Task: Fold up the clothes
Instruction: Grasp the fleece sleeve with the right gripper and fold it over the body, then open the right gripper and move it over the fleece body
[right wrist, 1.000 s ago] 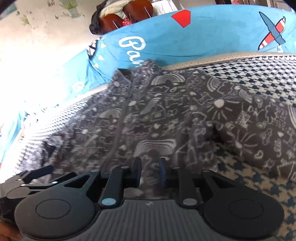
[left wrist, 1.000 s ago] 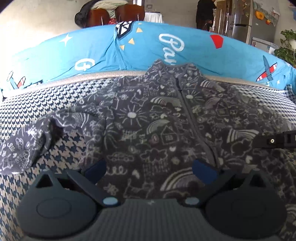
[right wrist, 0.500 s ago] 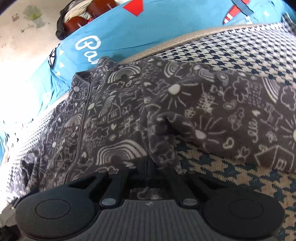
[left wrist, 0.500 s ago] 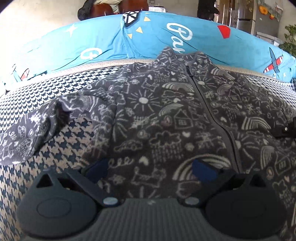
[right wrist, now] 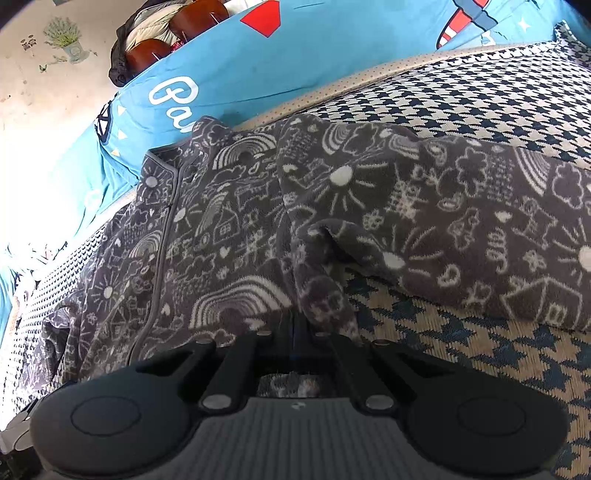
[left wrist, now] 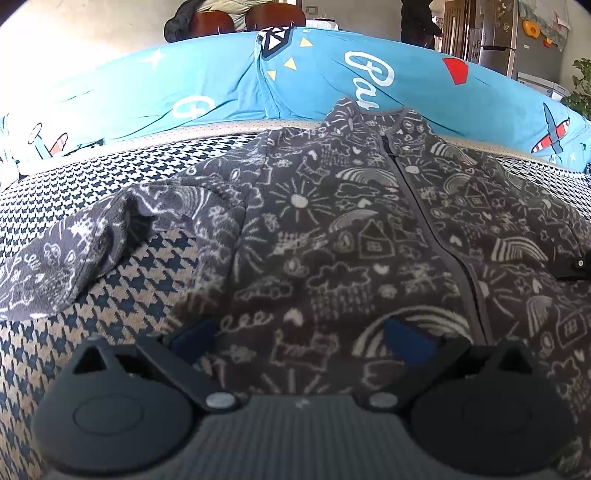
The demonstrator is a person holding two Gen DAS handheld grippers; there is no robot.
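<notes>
A dark grey fleece jacket [left wrist: 332, 229] with white doodle print and a front zip lies face up on a houndstooth cover [left wrist: 140, 280], collar away from me. Its sleeves spread out to the left [left wrist: 55, 258] and to the right [right wrist: 480, 229]. My left gripper [left wrist: 299, 336] is open, its blue pads spread over the jacket's bottom hem left of the zip. My right gripper [right wrist: 297, 332] is shut on the jacket's [right wrist: 229, 236] bottom right edge, near the side seam. A tip of the right gripper shows at the right edge of the left wrist view [left wrist: 576, 264].
Blue printed pillows [left wrist: 295, 81] run along the far edge of the cover and show in the right wrist view [right wrist: 229, 66]. Behind them stand brown chairs [left wrist: 236, 18], a fridge [left wrist: 524, 40] and a plant [left wrist: 581, 88].
My right gripper closed on the jacket's bottom right edge and shifted to the right. My left gripper stayed open and moved closer over the left half of the hem.
</notes>
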